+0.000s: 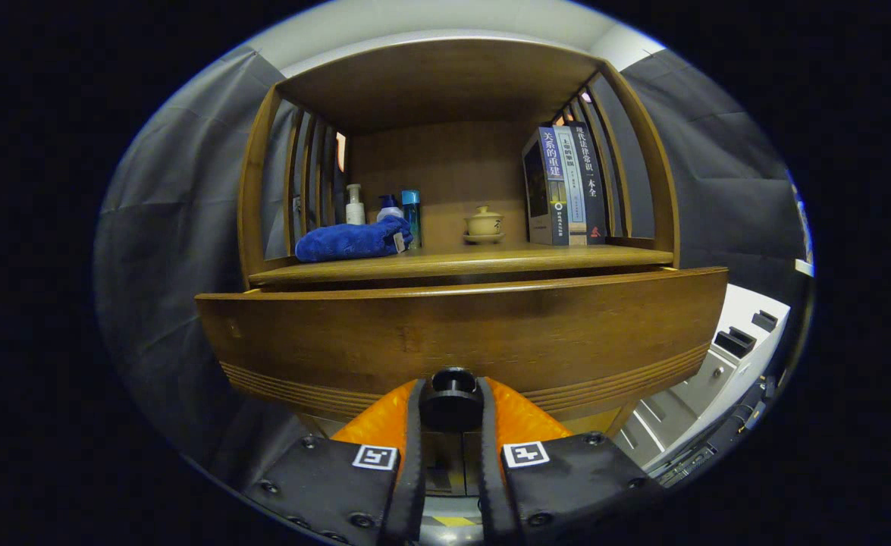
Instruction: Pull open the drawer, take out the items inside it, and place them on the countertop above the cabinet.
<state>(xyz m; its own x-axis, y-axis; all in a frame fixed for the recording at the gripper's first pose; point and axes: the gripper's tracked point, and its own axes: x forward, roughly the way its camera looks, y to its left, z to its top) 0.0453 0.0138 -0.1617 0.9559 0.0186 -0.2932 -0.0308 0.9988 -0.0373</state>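
Right now the fingers are closed tight on the drawer knob, one pressing on each side of the dark round knob, which sits low on the drawer front. That front stands forward of the cabinet body, with a dark gap under the countertop above it, so I judge the drawer to be partly open and the pull to be the step in hand. What lies inside cannot be seen from this low angle.

To do the pull well, the draw should run straight back along the drawer's own line, level, with no twist at the wrist; a sideways drag could jam the runners or let the knob slip from the grip. The clamp should hold firm until the drawer is far enough out to reach in from above, then release cleanly.

Above, the table surface of the cabinet already carries things: a blue cloth on the left with bottles just behind it, a small lidded teacup near the middle, and upright books on the right. Bare wood between the cloth and the teacup looks like the safest landing place.
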